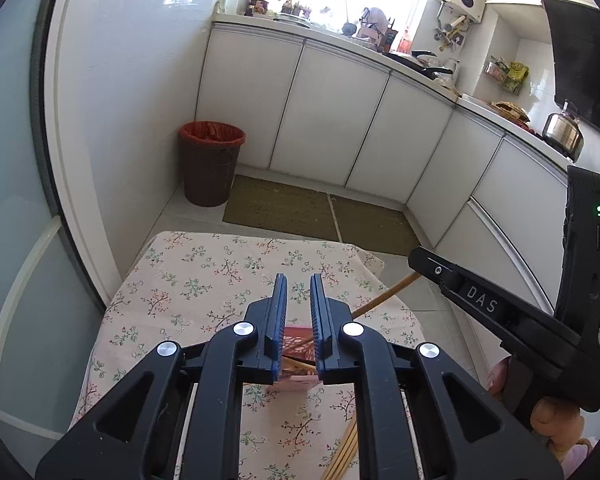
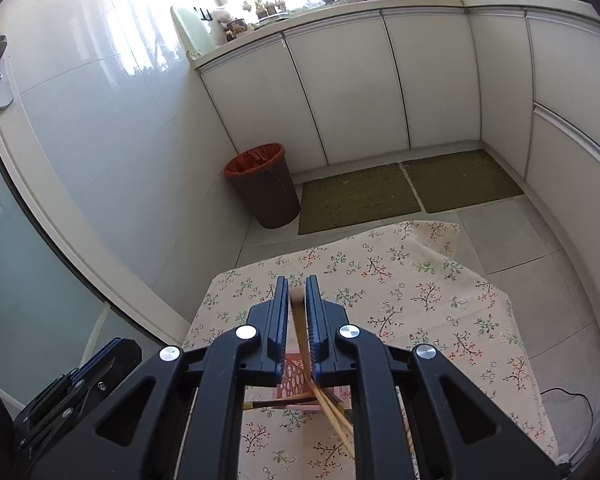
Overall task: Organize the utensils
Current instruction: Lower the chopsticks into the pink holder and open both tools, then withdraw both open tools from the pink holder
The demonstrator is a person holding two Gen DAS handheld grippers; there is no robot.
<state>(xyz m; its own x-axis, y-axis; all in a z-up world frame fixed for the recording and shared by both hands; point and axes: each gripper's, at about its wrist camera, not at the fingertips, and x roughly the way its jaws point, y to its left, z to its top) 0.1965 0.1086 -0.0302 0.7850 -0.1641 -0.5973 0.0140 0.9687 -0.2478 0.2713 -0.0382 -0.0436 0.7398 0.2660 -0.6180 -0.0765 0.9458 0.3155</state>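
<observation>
Below, at the lower centre of the right wrist view, the right gripper clamps a wooden chopstick between its blue pads; the stick runs down toward a pink basket on the flowered tablecloth. More chopsticks cross at the basket. In the left wrist view, the left gripper stands nearly closed over the same basket, nothing between its pads. A red-lined bin stands at the upper left.
</observation>
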